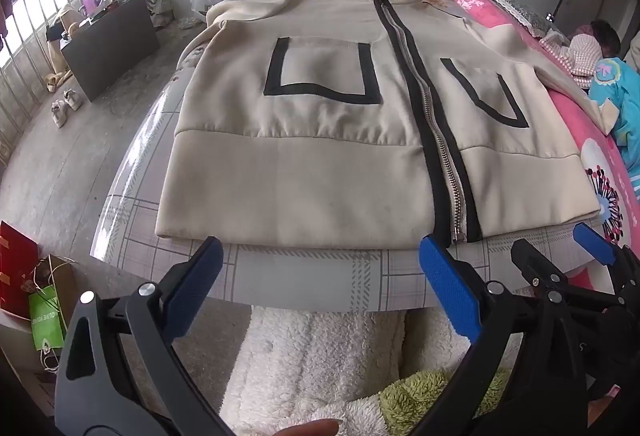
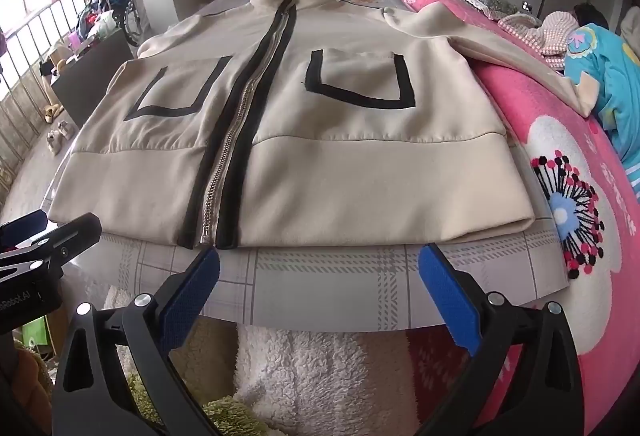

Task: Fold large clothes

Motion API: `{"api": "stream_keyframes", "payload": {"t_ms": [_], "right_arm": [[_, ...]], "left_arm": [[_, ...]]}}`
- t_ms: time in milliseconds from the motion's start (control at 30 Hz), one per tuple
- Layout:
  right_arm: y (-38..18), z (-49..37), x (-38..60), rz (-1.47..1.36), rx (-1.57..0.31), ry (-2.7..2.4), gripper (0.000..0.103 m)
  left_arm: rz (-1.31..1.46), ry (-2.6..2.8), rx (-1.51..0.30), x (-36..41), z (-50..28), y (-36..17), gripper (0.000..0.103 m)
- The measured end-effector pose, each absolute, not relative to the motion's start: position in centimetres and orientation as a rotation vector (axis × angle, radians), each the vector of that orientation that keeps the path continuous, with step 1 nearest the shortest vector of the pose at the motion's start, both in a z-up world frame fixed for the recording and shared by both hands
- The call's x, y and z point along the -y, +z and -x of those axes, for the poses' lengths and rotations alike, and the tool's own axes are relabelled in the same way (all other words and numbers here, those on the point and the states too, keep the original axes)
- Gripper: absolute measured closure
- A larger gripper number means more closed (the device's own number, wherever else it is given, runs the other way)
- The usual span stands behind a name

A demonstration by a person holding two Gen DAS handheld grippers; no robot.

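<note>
One smooth beige jacket [image 1: 320, 164], metal-toothed zipper [image 1: 434, 140]

The cream zip-up jacket with black-trimmed pockets [image 1: 320, 140] lies flat, front up, zipped, collar toward 12 o'clock, hem toward 6.

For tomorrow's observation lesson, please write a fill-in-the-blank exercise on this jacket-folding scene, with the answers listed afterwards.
1. The cream jacket lies flat with its zipper fully ____.
2. Each pocket on the jacket's front is outlined in ____ trim.
3. The left gripper and the right gripper both have their jaws ____, holding nothing.
4. The pads on the gripper fingers are coloured ____.

Missing words: closed; black; open; blue
</note>
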State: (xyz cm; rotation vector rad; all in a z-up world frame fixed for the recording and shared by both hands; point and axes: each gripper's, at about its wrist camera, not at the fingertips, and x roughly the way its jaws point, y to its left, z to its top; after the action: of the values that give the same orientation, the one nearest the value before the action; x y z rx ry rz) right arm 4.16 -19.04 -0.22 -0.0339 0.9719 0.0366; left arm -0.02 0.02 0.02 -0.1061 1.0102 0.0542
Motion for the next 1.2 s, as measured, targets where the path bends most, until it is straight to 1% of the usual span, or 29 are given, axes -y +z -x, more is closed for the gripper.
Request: {"api": "stream_keyframes", "payload": {"t_ms": [1033, 1200], "right_arm": [[0.38, -4.13, 18.99, 0.048, -0.967, 0.024, 0.006], [0.42, -4.18, 18.98, 0.049, -0.970, 0.024, 0.006]], "left_arm": [[0.111, 0.054, -1.006, -0.06, 0.11, 0.00, 0.008], [0.114, 0.054, -1.008, -0.72, -0.02, 0.69, 0.008]]}}
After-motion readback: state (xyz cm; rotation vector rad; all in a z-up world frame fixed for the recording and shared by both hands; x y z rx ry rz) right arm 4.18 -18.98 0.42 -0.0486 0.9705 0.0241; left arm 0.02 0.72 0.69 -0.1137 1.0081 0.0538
